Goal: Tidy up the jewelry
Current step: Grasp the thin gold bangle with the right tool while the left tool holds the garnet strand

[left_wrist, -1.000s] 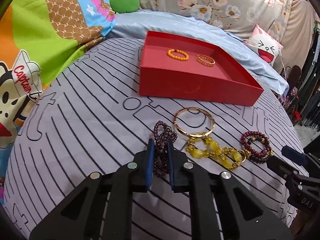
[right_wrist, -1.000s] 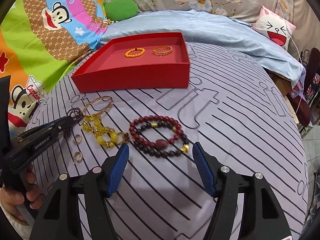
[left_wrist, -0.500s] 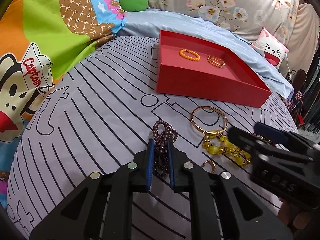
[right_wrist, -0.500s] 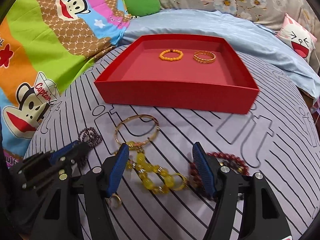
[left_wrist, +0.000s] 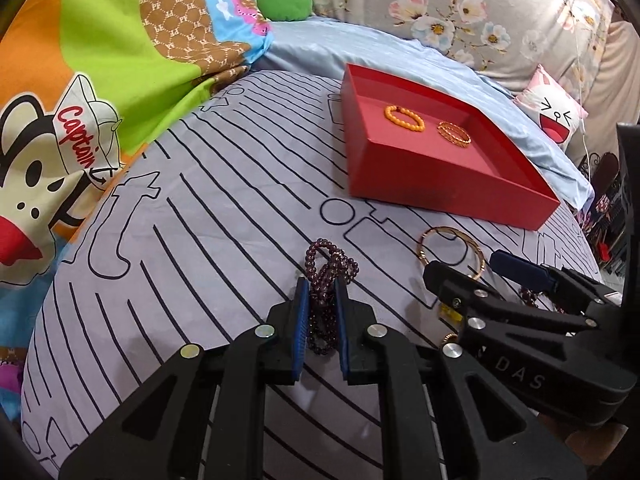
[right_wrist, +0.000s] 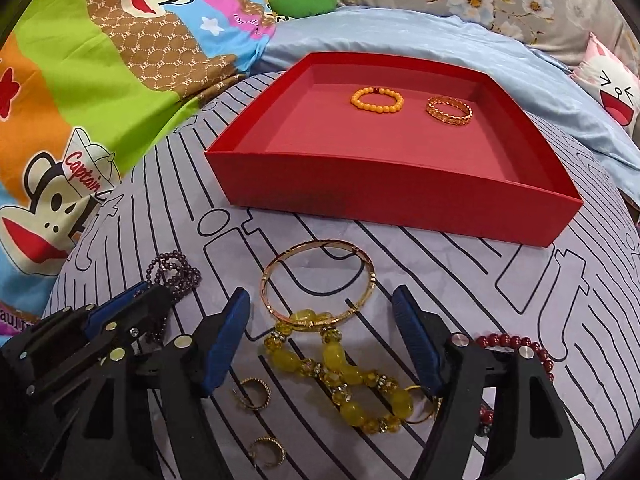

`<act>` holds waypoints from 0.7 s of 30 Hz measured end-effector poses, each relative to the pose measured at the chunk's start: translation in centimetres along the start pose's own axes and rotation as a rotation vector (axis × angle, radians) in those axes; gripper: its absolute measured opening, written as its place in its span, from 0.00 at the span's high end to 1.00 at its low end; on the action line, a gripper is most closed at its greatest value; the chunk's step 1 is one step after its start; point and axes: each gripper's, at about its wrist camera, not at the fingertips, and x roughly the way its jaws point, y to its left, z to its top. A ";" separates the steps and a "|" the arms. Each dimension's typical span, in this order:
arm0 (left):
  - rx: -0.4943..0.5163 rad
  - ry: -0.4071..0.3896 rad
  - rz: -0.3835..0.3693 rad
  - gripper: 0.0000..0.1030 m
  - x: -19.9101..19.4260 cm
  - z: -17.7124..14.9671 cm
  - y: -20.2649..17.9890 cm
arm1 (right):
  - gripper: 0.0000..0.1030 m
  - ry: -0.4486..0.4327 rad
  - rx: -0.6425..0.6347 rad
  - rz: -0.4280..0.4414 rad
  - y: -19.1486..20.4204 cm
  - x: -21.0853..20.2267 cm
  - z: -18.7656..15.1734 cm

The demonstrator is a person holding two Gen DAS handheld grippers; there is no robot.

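My left gripper is shut on a dark purple bead bracelet that still lies on the striped grey sheet; both show at the lower left of the right wrist view, bracelet. My right gripper is open and empty, its jaws standing either side of a gold bangle and a yellow bead bracelet. It shows at the right of the left wrist view. A red tray behind holds an orange bead bracelet and a gold ring bracelet.
Two small gold hoops lie near my right gripper's left finger. A dark red bead bracelet lies behind its right finger. A colourful cartoon blanket lies left, a blue pillow behind the tray.
My right gripper has moved left and forward, from the dark red bracelet to over the gold bangle and yellow beads. My left gripper stays shut on the purple bracelet, drifting slightly left.
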 end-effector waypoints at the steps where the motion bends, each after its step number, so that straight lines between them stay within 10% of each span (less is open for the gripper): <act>1: -0.002 0.001 -0.001 0.88 0.0 0.0 0.1 | 0.31 0.003 -0.001 -0.005 0.1 0.2 0.1; 21: 0.005 0.006 -0.010 0.88 0.1 0.2 -0.2 | 0.42 -0.028 0.014 -0.024 -0.2 -0.1 0.2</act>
